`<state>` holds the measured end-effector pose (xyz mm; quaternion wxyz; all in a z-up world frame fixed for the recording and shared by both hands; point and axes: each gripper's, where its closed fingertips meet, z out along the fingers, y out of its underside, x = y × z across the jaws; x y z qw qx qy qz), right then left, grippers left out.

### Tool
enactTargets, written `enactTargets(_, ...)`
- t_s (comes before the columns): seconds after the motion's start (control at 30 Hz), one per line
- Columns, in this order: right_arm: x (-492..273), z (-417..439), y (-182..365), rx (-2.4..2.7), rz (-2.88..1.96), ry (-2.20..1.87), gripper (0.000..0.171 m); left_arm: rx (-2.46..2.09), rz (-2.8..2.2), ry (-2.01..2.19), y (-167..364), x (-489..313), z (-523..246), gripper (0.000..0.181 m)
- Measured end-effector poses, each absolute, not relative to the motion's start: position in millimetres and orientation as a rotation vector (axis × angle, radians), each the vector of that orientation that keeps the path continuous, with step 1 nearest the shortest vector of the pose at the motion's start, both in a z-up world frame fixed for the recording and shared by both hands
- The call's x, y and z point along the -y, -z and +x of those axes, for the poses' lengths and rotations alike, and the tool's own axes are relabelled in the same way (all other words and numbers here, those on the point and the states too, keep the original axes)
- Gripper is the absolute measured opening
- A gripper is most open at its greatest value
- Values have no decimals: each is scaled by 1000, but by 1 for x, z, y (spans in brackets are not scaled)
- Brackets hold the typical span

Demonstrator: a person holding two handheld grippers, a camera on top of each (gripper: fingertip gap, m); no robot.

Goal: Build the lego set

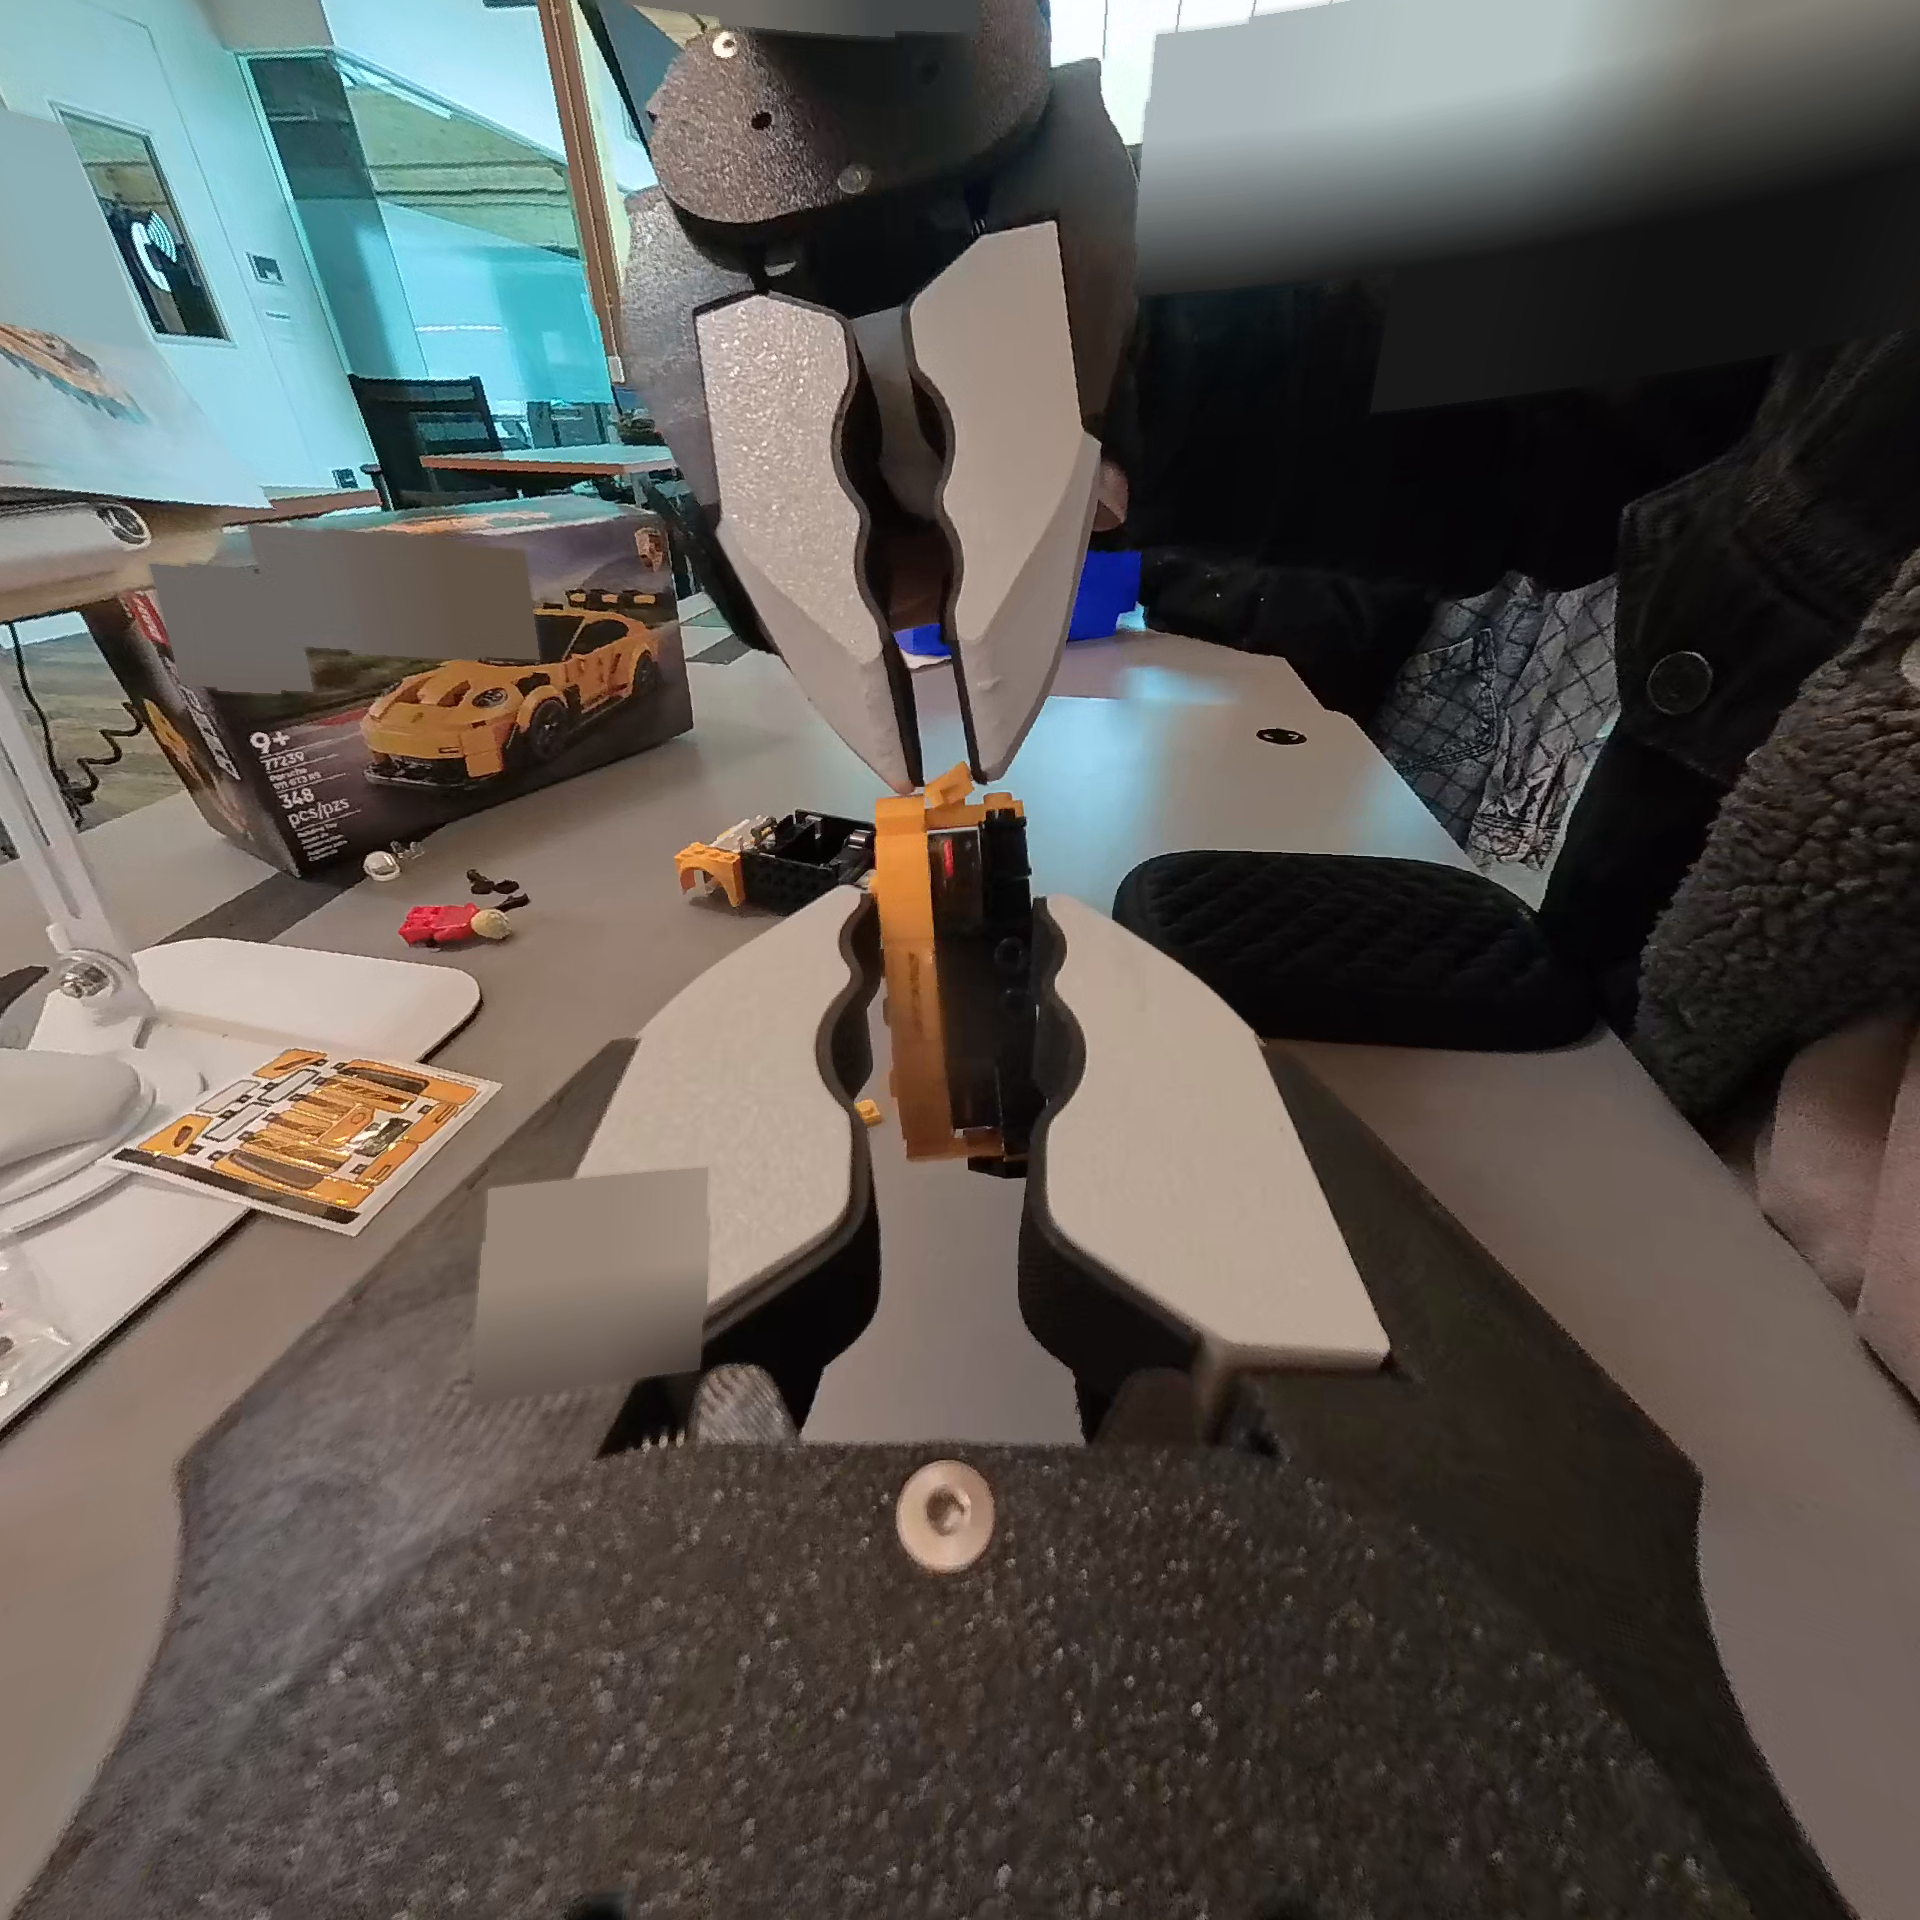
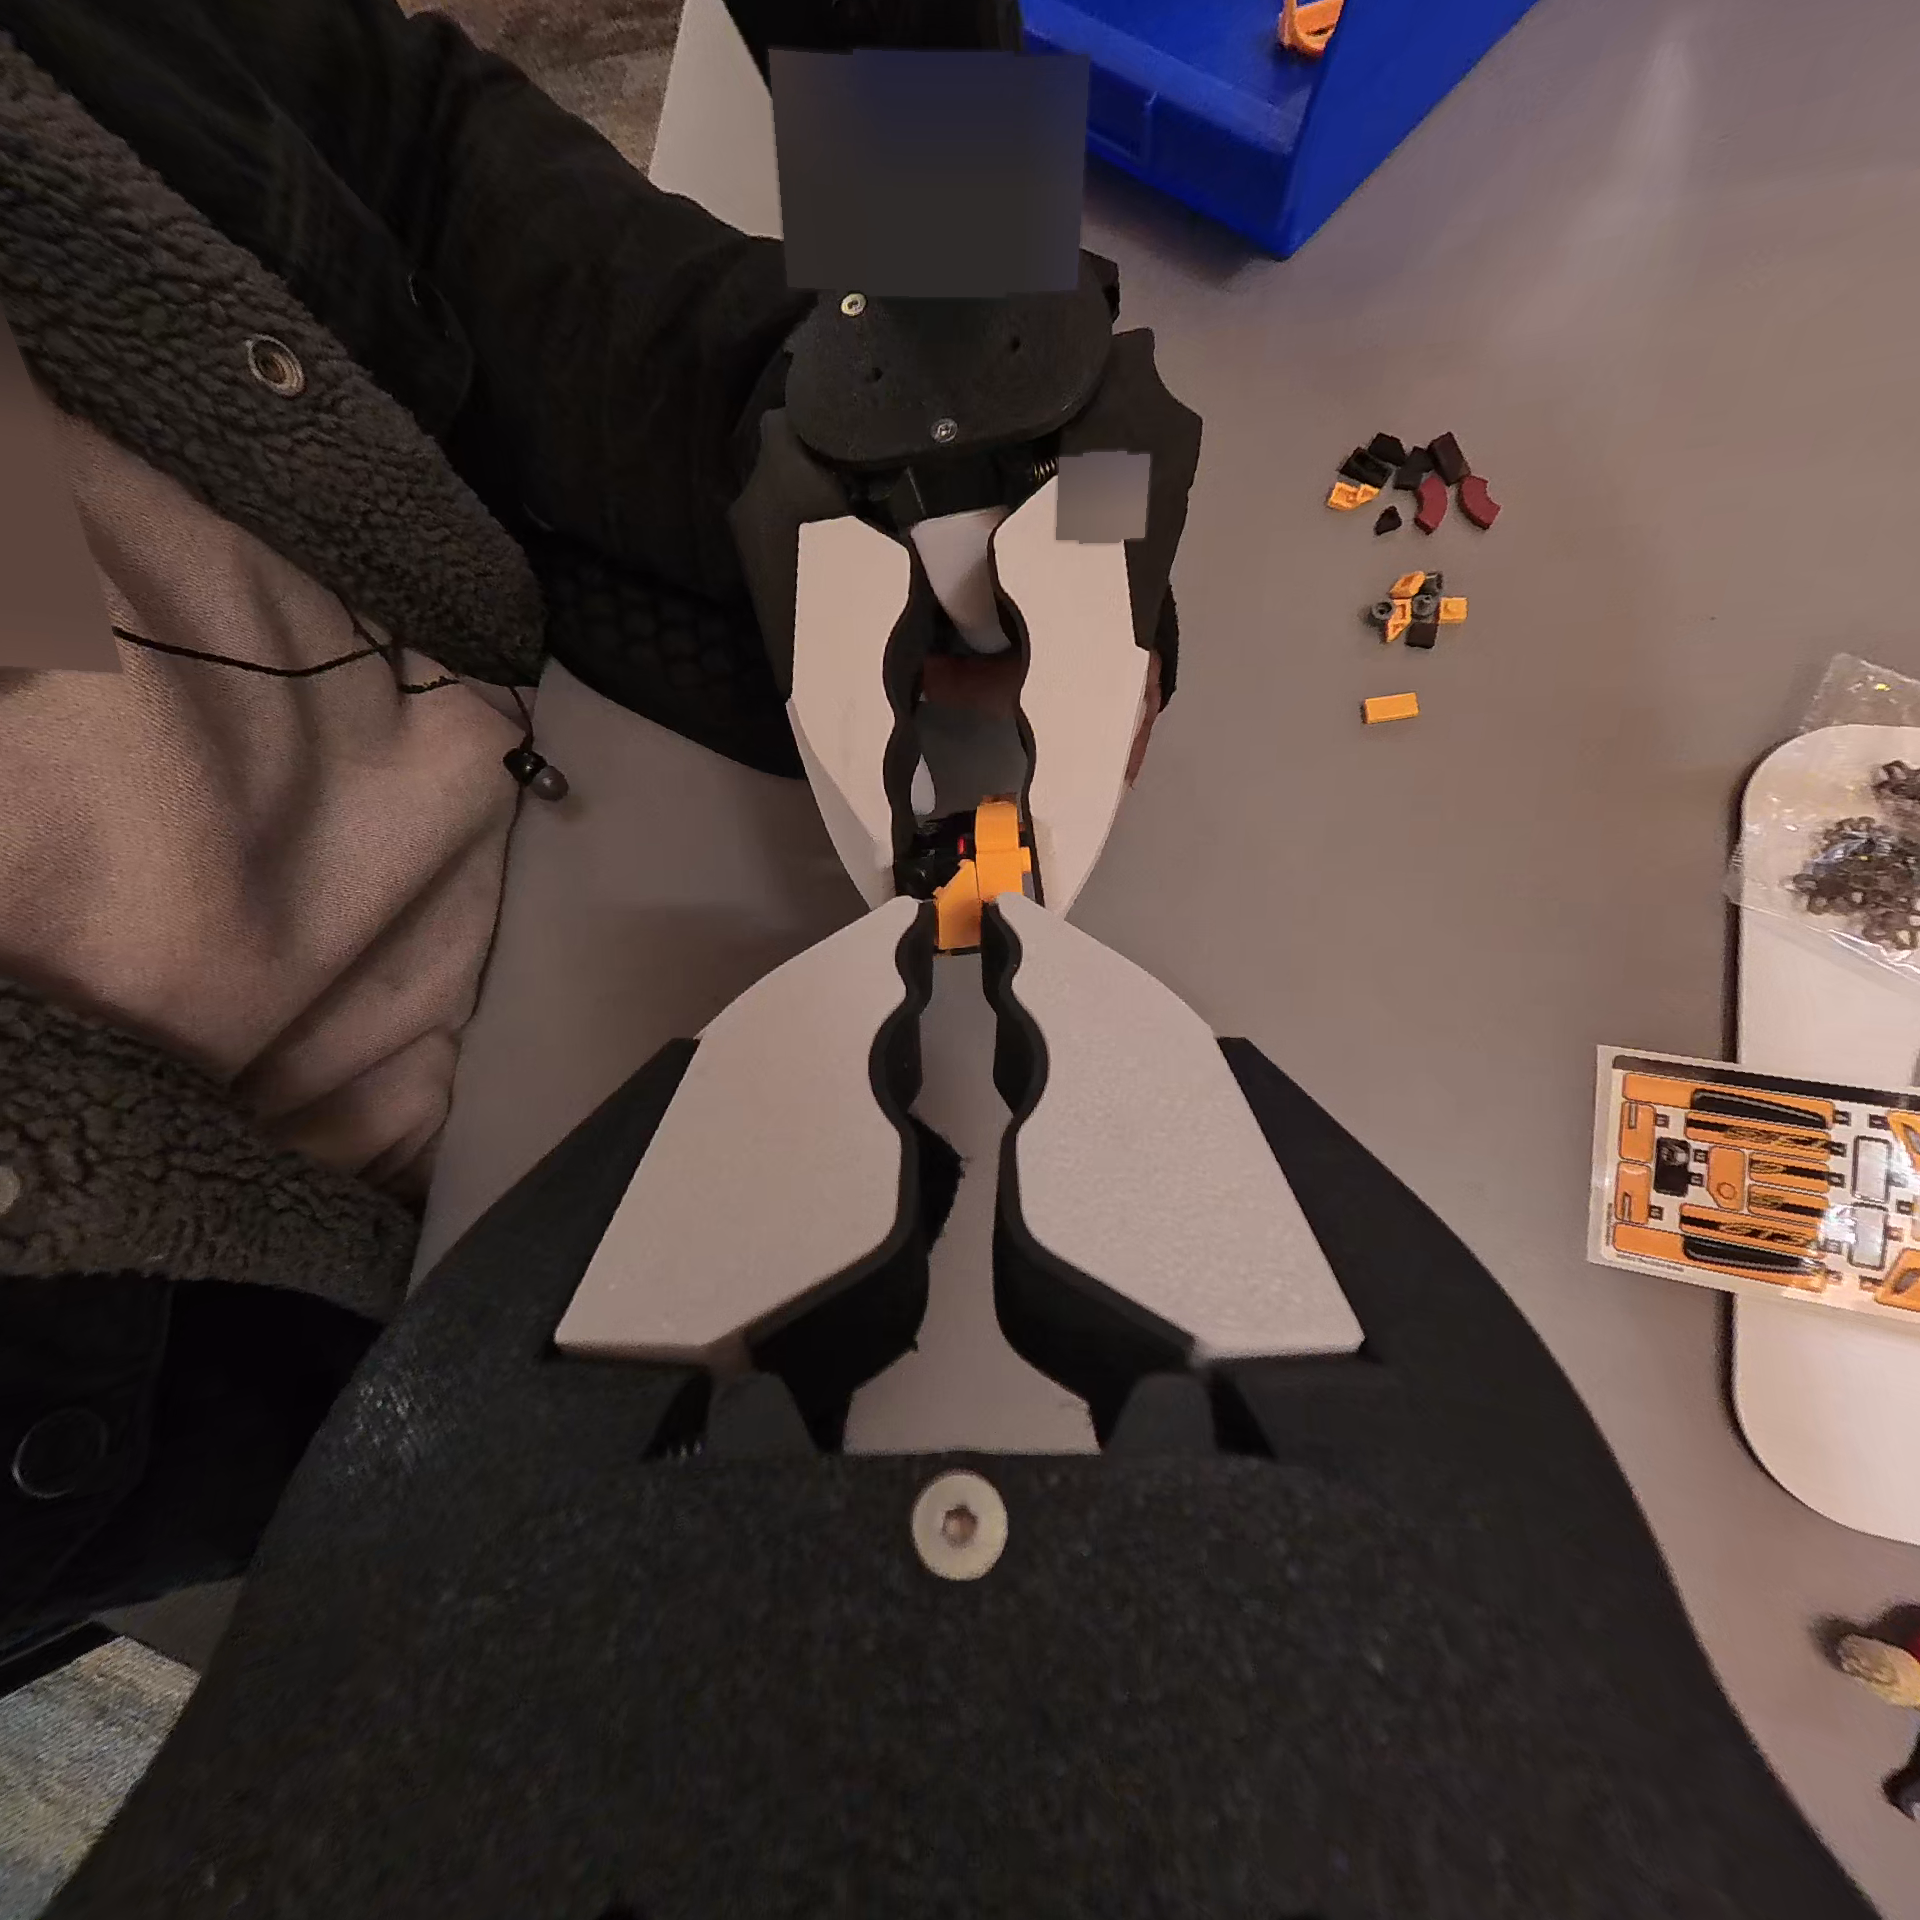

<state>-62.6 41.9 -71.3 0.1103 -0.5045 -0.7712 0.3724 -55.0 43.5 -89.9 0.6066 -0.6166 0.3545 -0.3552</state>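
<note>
My left gripper (image 1: 951, 914) is shut on an orange and black lego car section (image 1: 951, 997) and holds it on edge above the grey table. In the right wrist view this gripper (image 2: 966, 883) comes in from the top with the section (image 2: 987, 847) between its fingers. My right gripper (image 2: 954, 914) is shut on a small orange piece (image 2: 956, 920). In the left wrist view it (image 1: 943, 777) points down from above, and the small orange piece (image 1: 951, 787) touches the section's top edge.
A second orange and black sub-build (image 1: 774, 862), a red minifigure (image 1: 447, 925) and the set's box (image 1: 416, 675) lie beyond. A sticker sheet (image 2: 1766, 1174) overlaps a white tray (image 2: 1818, 1403) holding a parts bag (image 2: 1860, 831). Loose pieces (image 2: 1413, 488) and a blue bin (image 2: 1247, 125) sit nearby. Both grippers' tips are close together, under 4 cm apart. The red minifigure (image 1: 447, 925) is about 30 cm from both grippers' fingertips.
</note>
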Motion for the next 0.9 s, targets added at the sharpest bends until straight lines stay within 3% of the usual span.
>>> enactTargets(0.9, -40, -67, 66, 2253, -1482, -1143, 11, -784, -1411, 864, 85, -43, -57, 27)
